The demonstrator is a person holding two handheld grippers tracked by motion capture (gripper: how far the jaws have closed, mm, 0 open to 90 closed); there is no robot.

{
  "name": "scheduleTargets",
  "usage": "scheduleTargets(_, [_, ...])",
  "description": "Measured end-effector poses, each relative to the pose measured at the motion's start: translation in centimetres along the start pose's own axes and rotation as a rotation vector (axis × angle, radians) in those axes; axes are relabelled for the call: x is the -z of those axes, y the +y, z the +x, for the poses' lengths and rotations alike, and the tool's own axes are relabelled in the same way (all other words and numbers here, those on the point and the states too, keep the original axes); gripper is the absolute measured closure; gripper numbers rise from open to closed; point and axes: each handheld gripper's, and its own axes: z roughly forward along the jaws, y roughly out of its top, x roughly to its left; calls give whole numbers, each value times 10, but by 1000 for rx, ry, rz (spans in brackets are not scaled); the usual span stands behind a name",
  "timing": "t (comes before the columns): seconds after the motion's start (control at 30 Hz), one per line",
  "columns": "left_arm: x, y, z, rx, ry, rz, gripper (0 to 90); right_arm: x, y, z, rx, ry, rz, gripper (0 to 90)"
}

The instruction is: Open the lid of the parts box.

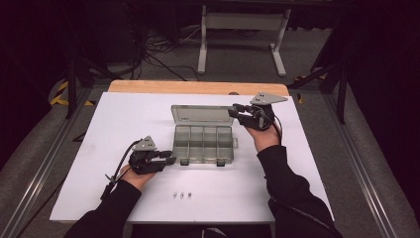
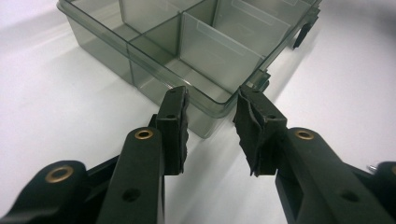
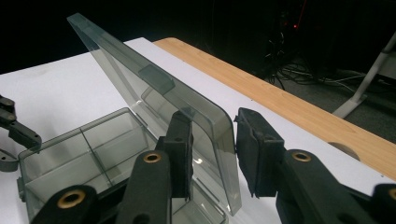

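A smoky clear compartment box (image 1: pixel 203 144) lies in the middle of the white tabletop (image 1: pixel 124 119) with its lid (image 1: pixel 200 115) raised at the back. My left gripper (image 1: pixel 171 160) is at the box's near left corner. In the left gripper view the box's (image 2: pixel 205 56) corner sits between the pads, and the left gripper (image 2: pixel 210 100) grips it. My right gripper (image 1: pixel 232 110) is at the lid's right end. In the right gripper view the tilted lid (image 3: pixel 140 74) runs between the jaws, and the right gripper (image 3: pixel 212 123) is shut on its corner above the box (image 3: pixel 84 154).
Three small metal screws (image 1: pixel 182 194) lie on the white top near the front edge. A wooden table edge (image 1: pixel 198 87) runs behind the white top. Beyond it are a desk frame (image 1: pixel 242 34) and cables on the dark floor.
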Motion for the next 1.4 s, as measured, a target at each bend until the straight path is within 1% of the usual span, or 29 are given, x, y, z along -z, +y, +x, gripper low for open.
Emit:
scheduleTargets(0.13, [1, 0, -2, -4, -13, -4, 647, -5, 2, -5, -12, -9, 1, 671])
scheduleTargets(0.17, [1, 1, -2, -14, -13, -7, 647, -5, 2, -5, -12, -9, 1, 671])
scheduleTargets(0.2, [2, 1, -2, -10, -13, -11, 646, -6, 2, -7, -17, -11, 4, 671])
scheduleTargets(0.4, [4, 2, -4, -24, -27, -25, 645, -10, 5, -11, -19, -25, 12, 682])
scheduleTargets(0.43, [4, 2, -5, -26, -24, -29, 644, -11, 5, -12, -21, -28, 13, 683])
scheduleTargets(0.57, [6, 2, -6, -28, -31, -36, 644, -14, 5, -17, -43, -34, 13, 691])
scheduleTargets(0.6, [6, 2, -6, -37, -30, -38, 643, -14, 5, -18, -45, -37, 13, 692])
scheduleTargets(0.8, [7, 2, -7, -33, -36, -44, 641, -20, 5, -23, -55, -49, 27, 691])
scheduleTargets(0.83, [8, 2, -6, -42, -35, -44, 641, -21, 5, -24, -57, -50, 28, 692])
scheduleTargets(0.87, [8, 2, -7, -38, -44, -47, 640, -22, 5, -26, -58, -53, 33, 691])
scheduleTargets(0.9, [8, 2, -7, -38, -44, -47, 640, -23, 5, -27, -58, -53, 37, 691])
scheduleTargets(0.97, [9, 1, -8, -37, -38, -47, 640, -24, 4, -27, -62, -55, 39, 691])
scheduleTargets(1.0, [9, 1, -8, -53, -26, -46, 638, -25, 4, -28, -63, -56, 42, 692])
scheduleTargets(1.03, [9, 1, -8, -46, -33, -43, 634, -27, 3, -29, -64, -56, 46, 691])
scheduleTargets(1.07, [10, 0, -8, -59, -24, -44, 633, -28, 3, -30, -68, -56, 48, 691])
scheduleTargets(1.1, [11, -1, -8, -52, -24, -45, 632, -30, 2, -31, -68, -57, 52, 691])
scheduleTargets(1.13, [12, -1, -8, -60, -20, -47, 631, -31, 1, -31, -70, -57, 56, 692])
scheduleTargets(1.17, [13, -2, -9, -51, -21, -49, 629, -32, 1, -32, -70, -56, 59, 692])
scheduleTargets(1.2, [15, -2, -8, -57, -9, -53, 627, -34, 0, -32, -71, -55, 62, 691])
scheduleTargets(1.23, [16, -3, -9, -55, -9, -55, 624, -35, -1, -33, -71, -55, 66, 692])
scheduleTargets(1.3, [18, -5, -10, -43, -6, -57, 621, -38, -2, -34, -76, -55, 78, 691])
scheduleTargets(1.33, [19, -6, -9, -55, 4, -55, 621, -40, -2, -34, -74, -56, 84, 689])
scheduleTargets(1.4, [21, -8, -10, -52, 7, -49, 620, -43, -3, -35, -80, -56, 94, 689])
